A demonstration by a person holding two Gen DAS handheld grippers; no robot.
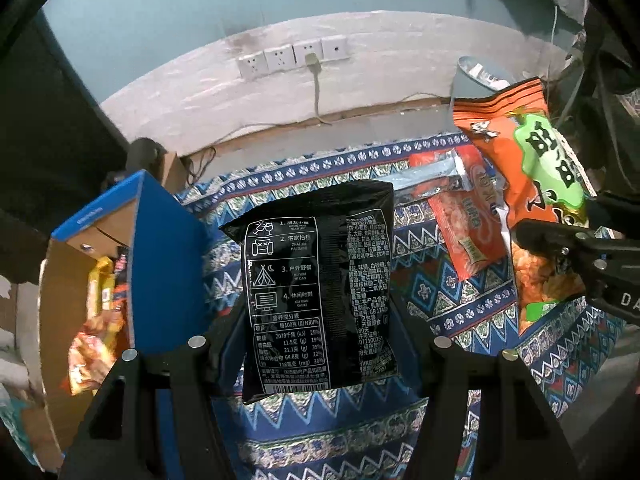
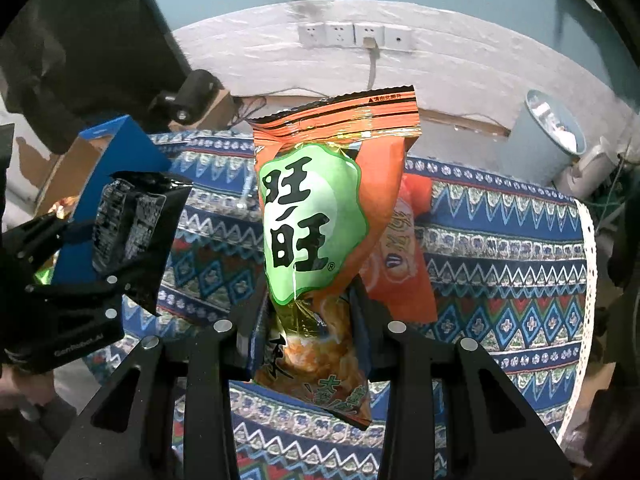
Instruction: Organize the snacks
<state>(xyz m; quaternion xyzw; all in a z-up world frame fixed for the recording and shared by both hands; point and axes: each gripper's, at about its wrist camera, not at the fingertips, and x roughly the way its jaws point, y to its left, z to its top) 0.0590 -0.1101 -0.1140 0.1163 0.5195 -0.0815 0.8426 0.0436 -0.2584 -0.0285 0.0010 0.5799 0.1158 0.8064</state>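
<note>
So on the far left there's the blue cardboard box (image 1: 160, 248) with a few snack packs already inside. Next to it the left gripper (image 1: 320, 332) has its jaws clamped on a black snack bag (image 1: 316, 280), held up above the patterned cloth (image 1: 440, 292). Over on the right, the right gripper (image 2: 310, 320) jaws are pinching the orange snack bag (image 2: 332, 216), also up in the air.

One black snack bag (image 1: 316, 288), one green-labelled orange bag (image 2: 332, 240), one blue cardboard box (image 1: 160, 248), four wall sockets (image 1: 294, 57).
</note>
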